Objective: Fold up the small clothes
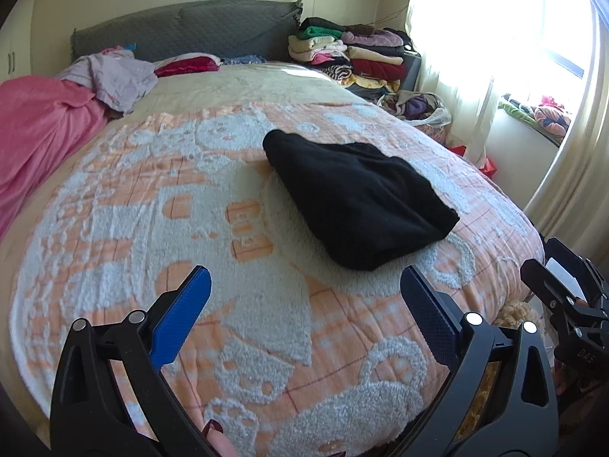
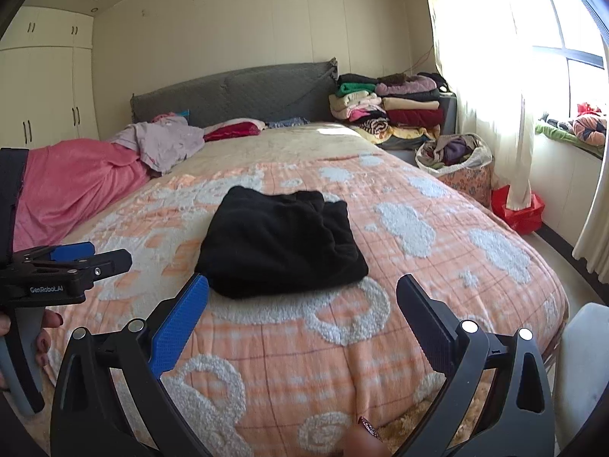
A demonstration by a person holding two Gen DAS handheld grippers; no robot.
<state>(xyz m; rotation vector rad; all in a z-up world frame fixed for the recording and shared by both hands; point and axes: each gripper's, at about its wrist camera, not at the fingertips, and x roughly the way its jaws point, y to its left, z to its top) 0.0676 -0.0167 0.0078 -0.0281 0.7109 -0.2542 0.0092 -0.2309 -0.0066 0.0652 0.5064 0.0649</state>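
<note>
Bed (image 2: 437, 266) covered by orange-and-white patterned blanket; grey padded headboard (image 2: 236, 91) set against cream wall (image 2: 228, 19). Wardrobe (image 2: 45, 76) at left. Window (image 2: 571, 57) brightly sunlit, veiled by pale curtains (image 2: 491, 76).

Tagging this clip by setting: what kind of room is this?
A home bedroom, most likely. A bed with a grey padded headboard fills the view, built-in wardrobes line the far wall, and stacks of folded clothes sit beside a curtained window.

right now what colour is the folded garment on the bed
Black garment; right wrist view shows it best.
</note>
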